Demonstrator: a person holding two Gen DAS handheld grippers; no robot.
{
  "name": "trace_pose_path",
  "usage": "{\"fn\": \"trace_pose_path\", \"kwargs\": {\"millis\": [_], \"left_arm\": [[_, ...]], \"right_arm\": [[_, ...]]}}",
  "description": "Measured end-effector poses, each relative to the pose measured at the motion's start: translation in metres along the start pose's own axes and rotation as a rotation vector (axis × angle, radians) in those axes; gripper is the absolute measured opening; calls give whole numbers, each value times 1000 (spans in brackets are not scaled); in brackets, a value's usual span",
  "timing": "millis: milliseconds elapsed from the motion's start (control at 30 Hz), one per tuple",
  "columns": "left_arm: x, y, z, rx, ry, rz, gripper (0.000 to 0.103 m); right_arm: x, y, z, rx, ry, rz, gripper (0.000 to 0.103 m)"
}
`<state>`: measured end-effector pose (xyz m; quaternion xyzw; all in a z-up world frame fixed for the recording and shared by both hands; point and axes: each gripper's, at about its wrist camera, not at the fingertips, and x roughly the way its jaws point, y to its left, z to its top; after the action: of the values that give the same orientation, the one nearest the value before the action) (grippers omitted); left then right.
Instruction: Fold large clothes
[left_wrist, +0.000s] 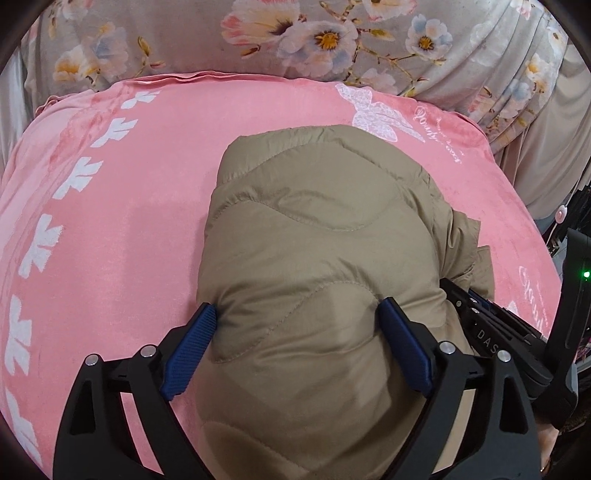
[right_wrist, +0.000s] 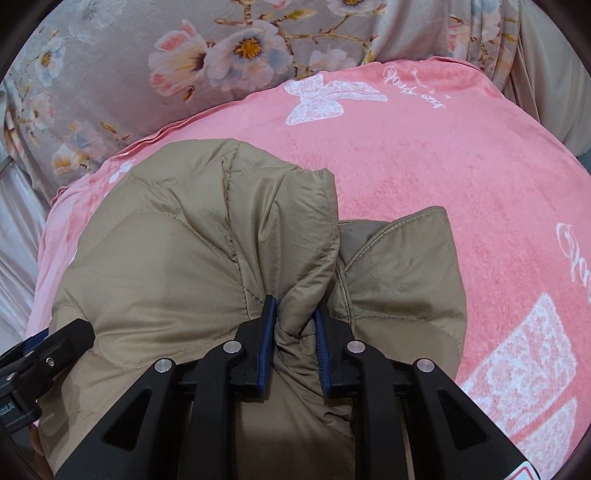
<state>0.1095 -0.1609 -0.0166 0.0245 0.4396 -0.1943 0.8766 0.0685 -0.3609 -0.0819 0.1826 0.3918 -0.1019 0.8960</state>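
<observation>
Tan quilted padding makes up the jacket (left_wrist: 314, 258), which lies bundled in a thick, narrow stack on the pink blanket (left_wrist: 129, 206), its near end under both tools. The right gripper (right_wrist: 295, 310) stands narrow and pinches a gathered ridge of the shell between its blue pads (right_wrist: 269, 325), with a loose collar or flap spread to the right of it. The left gripper (left_wrist: 299, 317) stands wide, its pads straddling the puffy near end; the cloth bulges between them, and the left pad seems to touch it, yet I cannot tell that they press.

My reading is that a late fold is in hand: the bundle is already doubled and the near end is being brought over or set down. The next move seems to call for both tools to travel together, since the padding is springy and will likely puff open if one side lets go early. The flap on the right sticks out from the stack and probably needs tucking.

Around it, the blanket with white leaf and butterfly prints is otherwise bare, so nothing blocks the fold. Beyond lies a grey floral cover (right_wrist: 166, 55), well apart from the bundle
</observation>
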Motion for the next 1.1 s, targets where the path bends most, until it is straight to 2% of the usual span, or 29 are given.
{"fn": "trace_pose_path", "kwargs": {"millis": [367, 1000, 1100], "left_arm": [[23, -2, -7, 11, -9, 23, 98], [38, -4, -20, 36, -97, 37, 98], [34, 2, -21, 28, -104, -2, 98]], "right_arm": [[12, -10, -5, 37, -23, 49, 17], [21, -20, -8, 76, -58, 104, 16], [20, -21, -5, 69, -45, 124, 17]]}}
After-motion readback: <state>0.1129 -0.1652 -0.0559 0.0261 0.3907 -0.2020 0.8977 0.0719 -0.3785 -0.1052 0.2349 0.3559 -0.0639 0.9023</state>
